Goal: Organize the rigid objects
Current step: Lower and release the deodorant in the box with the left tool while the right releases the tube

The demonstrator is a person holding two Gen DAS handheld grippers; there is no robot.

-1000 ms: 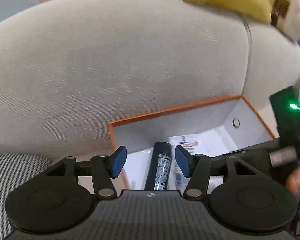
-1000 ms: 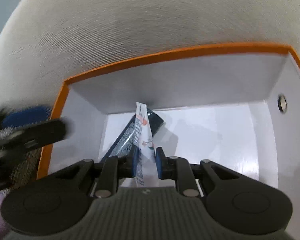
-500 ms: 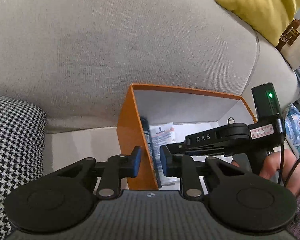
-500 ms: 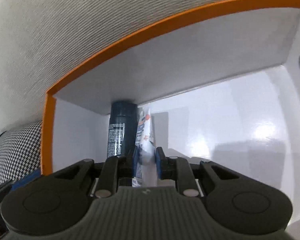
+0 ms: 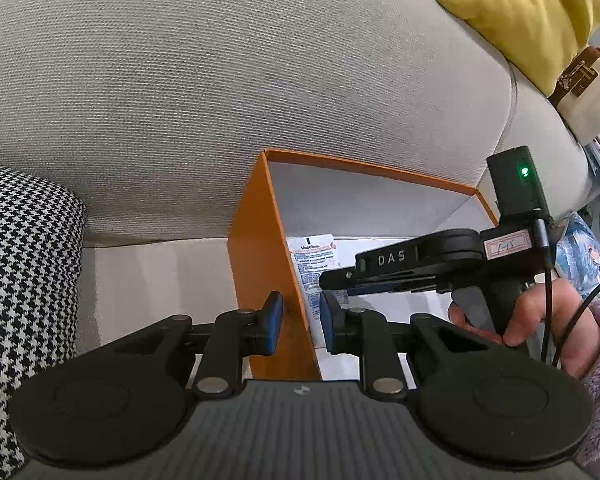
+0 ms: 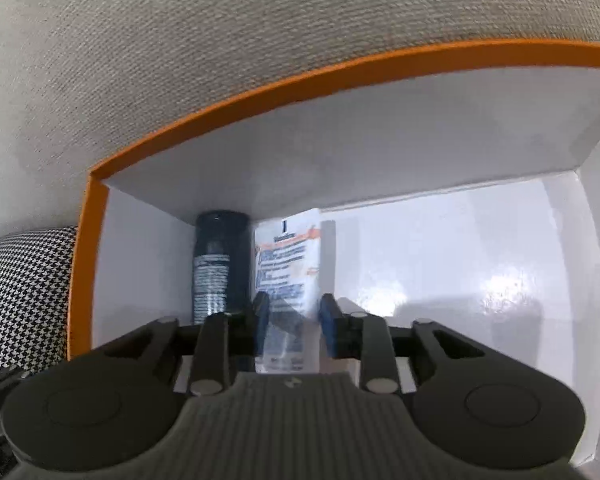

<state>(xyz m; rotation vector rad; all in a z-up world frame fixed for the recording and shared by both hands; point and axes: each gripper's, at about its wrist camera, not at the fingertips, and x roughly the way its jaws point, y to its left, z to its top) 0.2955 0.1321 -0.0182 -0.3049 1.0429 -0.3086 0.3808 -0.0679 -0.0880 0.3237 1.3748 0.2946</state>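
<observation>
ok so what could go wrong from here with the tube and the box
The right tongs have just been opening with the white tube between them; pulling out carelessly could drag it along. The left tongs pinch the orange box by its wall; tugging might tilt it on the soft sofa.

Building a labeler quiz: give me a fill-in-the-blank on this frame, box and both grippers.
1. The left gripper straddles the side wall of the ____ box.
2. Beside the Vaseline tube lies a dark ____ can.
3. The right gripper fingers stand ____ around the tube.
4. Left of the box sits a ____-patterned cushion.

Missing: orange; spray; open; houndstooth
</observation>
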